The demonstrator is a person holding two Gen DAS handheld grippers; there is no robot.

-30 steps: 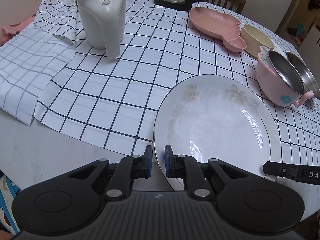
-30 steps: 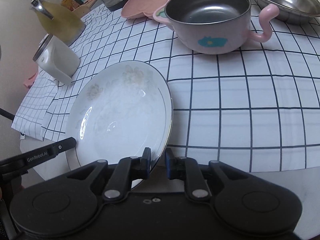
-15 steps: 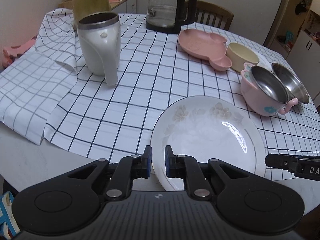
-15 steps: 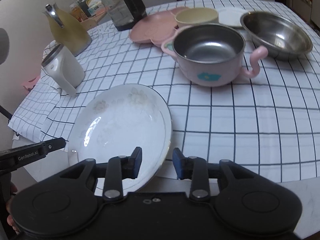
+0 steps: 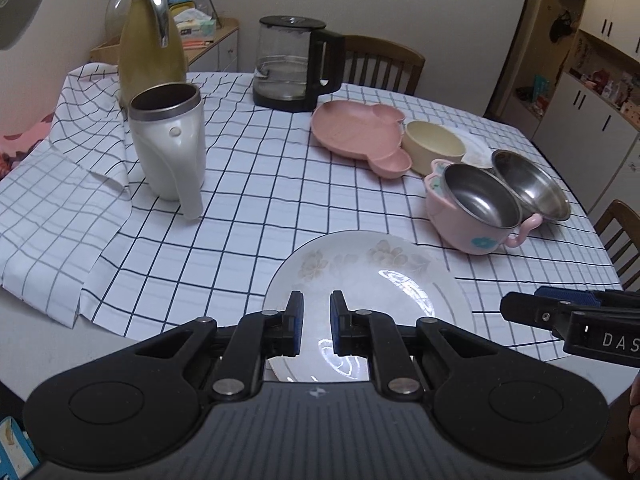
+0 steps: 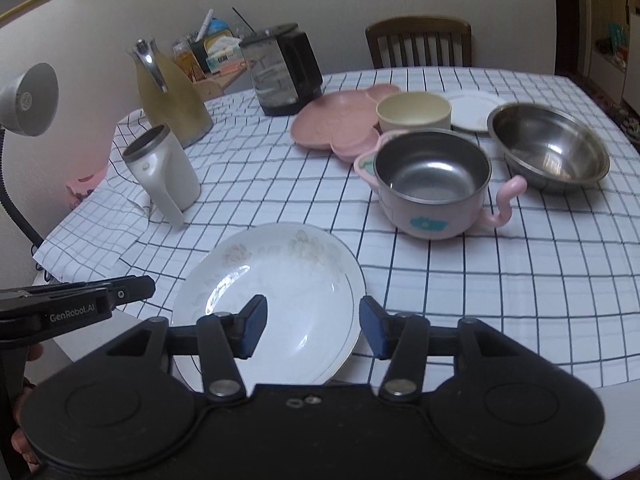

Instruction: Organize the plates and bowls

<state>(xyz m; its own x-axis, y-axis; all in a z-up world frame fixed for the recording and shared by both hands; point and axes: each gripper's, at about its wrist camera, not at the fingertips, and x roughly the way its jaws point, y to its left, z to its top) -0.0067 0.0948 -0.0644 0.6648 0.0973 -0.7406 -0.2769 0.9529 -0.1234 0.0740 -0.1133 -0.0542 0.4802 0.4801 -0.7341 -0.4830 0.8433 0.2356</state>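
Left gripper (image 5: 314, 322): jaws nearly closed, nothing between, hovering over near left rim of white floral china plate (image 5: 372, 292). Plate round, no long axis; shallow, glossy, gilt-edged, flat on checked tablecloth (image 5: 248, 216) at near table edge, directly ahead and below both grippers. Right gripper (image 6: 312, 326): jaws have just been opening, now apart, empty, above plate's near right rim; nearer to pink steel-lined handled bowl (image 6: 434, 186) beyond.

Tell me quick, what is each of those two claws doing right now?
Left gripper: closed, empty, above the floral plate.
Right gripper: open, jaws have just been opening, nothing between them.
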